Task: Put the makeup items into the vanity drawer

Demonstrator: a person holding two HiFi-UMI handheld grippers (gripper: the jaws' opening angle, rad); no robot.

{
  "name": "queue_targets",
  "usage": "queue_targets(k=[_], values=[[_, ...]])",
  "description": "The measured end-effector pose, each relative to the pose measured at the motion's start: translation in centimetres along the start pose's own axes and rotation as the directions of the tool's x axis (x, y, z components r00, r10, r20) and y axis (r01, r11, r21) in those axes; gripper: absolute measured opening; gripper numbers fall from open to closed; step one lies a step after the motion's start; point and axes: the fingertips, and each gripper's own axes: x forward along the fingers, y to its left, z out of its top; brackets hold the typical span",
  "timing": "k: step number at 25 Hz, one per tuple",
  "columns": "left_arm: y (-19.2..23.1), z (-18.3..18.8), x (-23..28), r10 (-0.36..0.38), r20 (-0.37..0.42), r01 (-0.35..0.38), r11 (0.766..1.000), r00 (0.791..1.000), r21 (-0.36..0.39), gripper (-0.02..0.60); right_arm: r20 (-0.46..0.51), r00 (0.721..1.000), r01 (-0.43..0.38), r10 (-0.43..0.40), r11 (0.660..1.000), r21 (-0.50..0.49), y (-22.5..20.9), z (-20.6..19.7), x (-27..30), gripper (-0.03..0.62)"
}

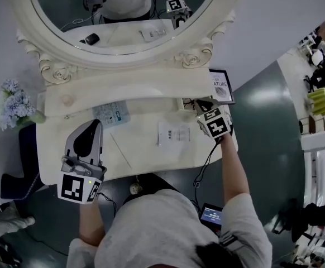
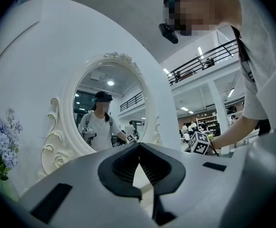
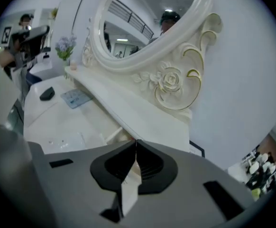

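My right gripper (image 3: 136, 144) is clamped on a thin white packet (image 3: 128, 189), right of the oval cream-framed mirror (image 1: 126, 57). My left gripper (image 2: 138, 146) is closed and empty. Below the mirror, a blue sachet (image 1: 111, 114) and a white sachet (image 1: 173, 133) are left to stow.

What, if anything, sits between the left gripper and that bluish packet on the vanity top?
Nothing visible does. The left gripper has its jaws together, and the bluish packet lies flat just beyond its tips, with only bare vanity top showing between them. The white packet lies further right, out of that path.
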Motion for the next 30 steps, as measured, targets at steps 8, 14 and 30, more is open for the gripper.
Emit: queue_targets(k=[8, 14, 30], values=[[-0.6, 0.5, -0.5, -0.002, 0.016, 0.002, 1.000, 1.000, 0.005, 0.014, 0.261, 0.965, -0.082, 0.019, 0.969, 0.231, 2.3, 3.8, -2.9, 0.021], [-1.0, 1.2, -1.1, 0.000, 0.027, 0.000, 1.000, 1.000, 0.012, 0.014, 0.393, 0.919, -0.136, 0.031, 0.960, 0.244, 5.1, 7.0, -5.6, 0.021], [-1.4, 3.2, -3.7, 0.035, 0.049, -0.038, 0.998, 0.998, 0.048, 0.014, 0.607, 0.791, -0.243, 0.079, 0.951, 0.192, 11.6, 12.6, -12.4, 0.023]])
